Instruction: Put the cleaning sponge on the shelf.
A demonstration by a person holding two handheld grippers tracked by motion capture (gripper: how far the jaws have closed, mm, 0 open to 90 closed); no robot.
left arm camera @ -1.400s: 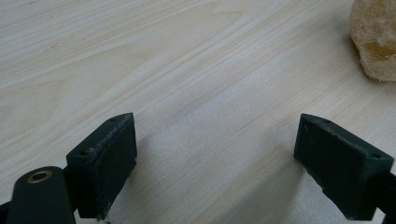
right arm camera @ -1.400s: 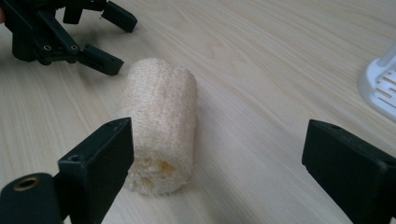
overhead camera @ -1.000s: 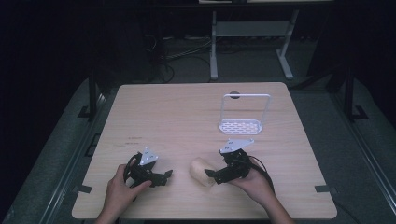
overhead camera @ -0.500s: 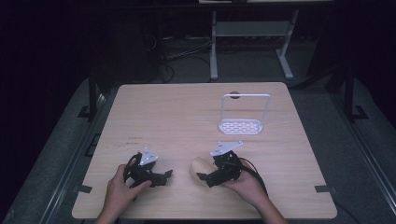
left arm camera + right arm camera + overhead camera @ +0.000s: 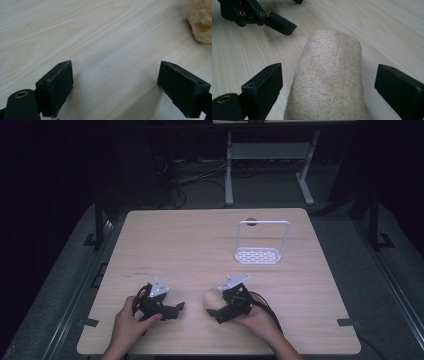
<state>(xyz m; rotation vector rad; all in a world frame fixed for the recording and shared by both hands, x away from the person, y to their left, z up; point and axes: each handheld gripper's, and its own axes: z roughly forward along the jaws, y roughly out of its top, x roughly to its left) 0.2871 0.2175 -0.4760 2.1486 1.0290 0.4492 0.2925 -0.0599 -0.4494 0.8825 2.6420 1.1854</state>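
Overhead, a pale wood-grain counter (image 5: 200,245) stands in a dark room, with grey flooring round it and a white metal stand (image 5: 270,155) with loose cables on the floor beyond its far edge. Strips of tape mark the counter's near corners. Toward the far right of the counter sits a white wire rack (image 5: 259,247) with a slotted base and an upright loop handle, well apart from the hands.

Near the front edge, a person holds two black grippers. The right gripper (image 5: 218,307) sits over a loofah (image 5: 211,300), a stubby, beige, rounded piece lying flat on the counter. In the right gripper view the loofah (image 5: 329,75) shows a coarse, fibrous, woven-looking surface with a domed far end; it lies between the spread jaws, with a gap on each side, so neither jaw touches it.

The left gripper (image 5: 175,308) rests low on the counter to the left of the loofah, its jaws spread wide over bare wood. In the left gripper view the loofah's end (image 5: 201,21) appears at the upper right, porous and slightly yellow at its core, clear of the jaws.
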